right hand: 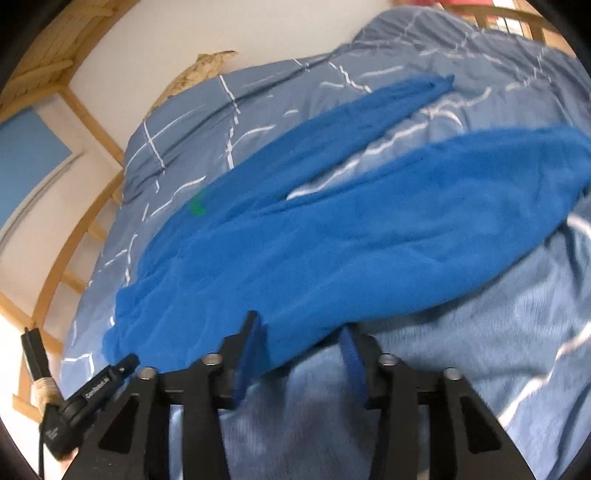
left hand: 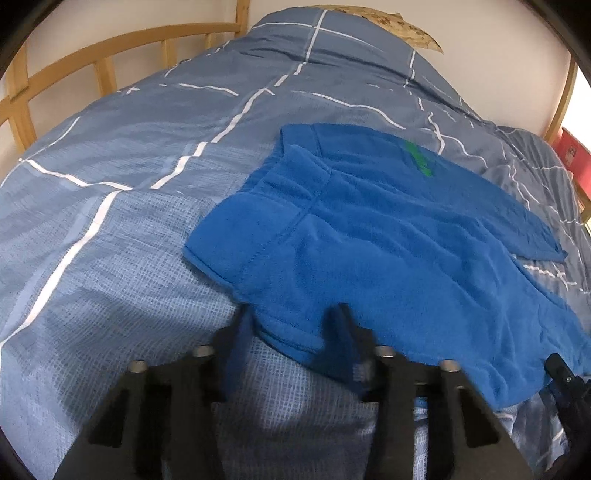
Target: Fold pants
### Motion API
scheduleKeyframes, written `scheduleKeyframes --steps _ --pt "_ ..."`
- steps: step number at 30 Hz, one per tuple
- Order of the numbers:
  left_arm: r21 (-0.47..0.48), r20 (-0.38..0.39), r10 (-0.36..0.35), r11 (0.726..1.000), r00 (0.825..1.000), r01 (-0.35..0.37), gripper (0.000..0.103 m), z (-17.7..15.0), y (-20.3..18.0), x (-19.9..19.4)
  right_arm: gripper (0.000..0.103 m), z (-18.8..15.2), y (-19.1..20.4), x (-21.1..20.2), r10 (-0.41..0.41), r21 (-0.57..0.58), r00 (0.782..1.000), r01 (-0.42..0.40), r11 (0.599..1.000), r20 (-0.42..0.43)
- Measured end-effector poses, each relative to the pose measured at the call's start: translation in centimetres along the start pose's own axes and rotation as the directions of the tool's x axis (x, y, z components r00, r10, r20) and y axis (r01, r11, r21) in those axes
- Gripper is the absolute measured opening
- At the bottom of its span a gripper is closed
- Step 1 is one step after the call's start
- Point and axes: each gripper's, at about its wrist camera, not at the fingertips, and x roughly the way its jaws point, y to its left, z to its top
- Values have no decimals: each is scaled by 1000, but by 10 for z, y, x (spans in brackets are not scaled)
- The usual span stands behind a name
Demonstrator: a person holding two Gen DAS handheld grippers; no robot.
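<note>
Bright blue fleece pants (left hand: 369, 229) lie spread flat on the bed, with a small green label (left hand: 419, 158) near the waist. In the right wrist view the pants (right hand: 332, 229) show both legs stretching away to the right, split apart. My left gripper (left hand: 291, 314) is low over the near edge of the waist end. Its jaws stand apart with the hem lying between them, and duvet shows in the gap. My right gripper (right hand: 299, 325) straddles the near edge of the closer leg in the same way, its jaws apart and the pads not pressing the cloth.
A blue-grey duvet (left hand: 110, 184) with white lines covers the whole bed. A wooden slatted frame (left hand: 110, 55) stands behind it by the wall. A patterned pillow (left hand: 399, 26) lies at the far end. A red object (left hand: 572, 155) sits beyond the right edge.
</note>
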Motion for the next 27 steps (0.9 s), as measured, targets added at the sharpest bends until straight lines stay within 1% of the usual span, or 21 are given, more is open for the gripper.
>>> scheduleKeyframes --steps 1,2,3,4,5,7,11,13,17,21,27 --pt "3 6 -2 1000 1000 2 25 0 -1 -1 26 2 0 0 -11 -13 1000 11 1000 7" --pt "13 16 -3 1000 1000 3 20 0 -3 -4 23 4 -1 0 -8 -17 1000 8 1000 8" --pt "17 26 2 1000 1000 -3 18 -1 -4 -7 18 5 -3 0 -1 -16 1000 1 1000 5" --pt "17 39 3 1000 999 -3 17 -1 -5 -12 17 5 -5 -2 5 -16 1000 -5 1000 4" --pt "5 52 -1 1000 999 1 16 -1 -6 -18 15 6 -6 -4 10 -23 1000 -10 1000 6" --pt "-21 66 -15 1000 998 16 16 0 -4 -27 14 7 -4 -11 15 -44 1000 -14 999 19" --pt "-87 68 -29 996 997 35 16 4 -5 -40 13 19 9 -35 26 -115 994 -13 993 107" --pt "-96 68 -23 995 997 30 16 11 -11 -43 12 30 14 -42 38 -134 990 -20 991 135" --pt "-96 90 -24 995 996 33 16 32 -23 -55 12 61 22 -42 69 -131 988 -51 990 138" --pt "-88 96 -18 996 995 27 16 60 -34 -63 12 91 31 -34 74 -161 988 -52 986 134" --pt "-52 74 17 999 997 -13 16 112 -58 -52 12 145 47 0 52 -196 997 -40 980 57"
